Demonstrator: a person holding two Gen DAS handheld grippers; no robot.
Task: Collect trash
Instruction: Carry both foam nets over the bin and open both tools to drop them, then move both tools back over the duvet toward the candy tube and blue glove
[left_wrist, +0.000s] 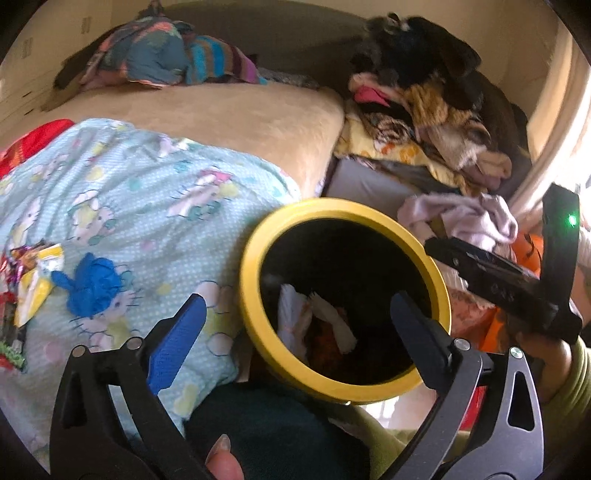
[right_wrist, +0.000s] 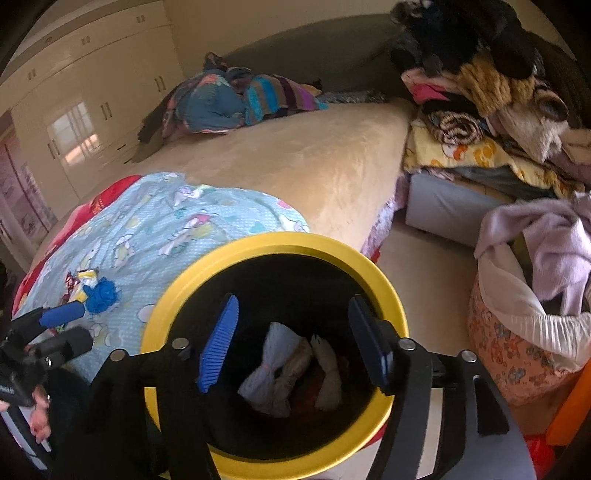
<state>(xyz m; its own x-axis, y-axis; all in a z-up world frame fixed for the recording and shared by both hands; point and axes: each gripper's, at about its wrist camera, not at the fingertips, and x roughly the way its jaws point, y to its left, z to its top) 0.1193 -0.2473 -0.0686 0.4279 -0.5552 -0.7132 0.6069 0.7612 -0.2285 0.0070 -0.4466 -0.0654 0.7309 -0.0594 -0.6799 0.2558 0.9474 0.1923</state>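
A yellow-rimmed black bin (left_wrist: 255, 325) (right_wrist: 391, 295) stands beside the bed and holds crumpled white tissues (left_wrist: 295, 317) (right_wrist: 273, 369) and some orange trash. My left gripper (left_wrist: 299, 328) is open and empty over the bin's near rim. My right gripper (right_wrist: 293, 339) is open and empty directly above the bin's mouth. A crumpled blue glove (left_wrist: 94, 284) (right_wrist: 101, 290) and snack wrappers (left_wrist: 33, 273) (right_wrist: 79, 282) lie on the light blue cartoon blanket (left_wrist: 147, 192) (right_wrist: 166, 229), left of the bin.
The beige bed (left_wrist: 240, 114) (right_wrist: 314, 155) carries a pile of bedding (left_wrist: 155, 51) (right_wrist: 229, 92) at its far end. Stacked clothes (left_wrist: 424, 103) (right_wrist: 498, 85) sit at the right. A laundry basket (right_wrist: 517, 343) with lilac cloth stands right of the bin.
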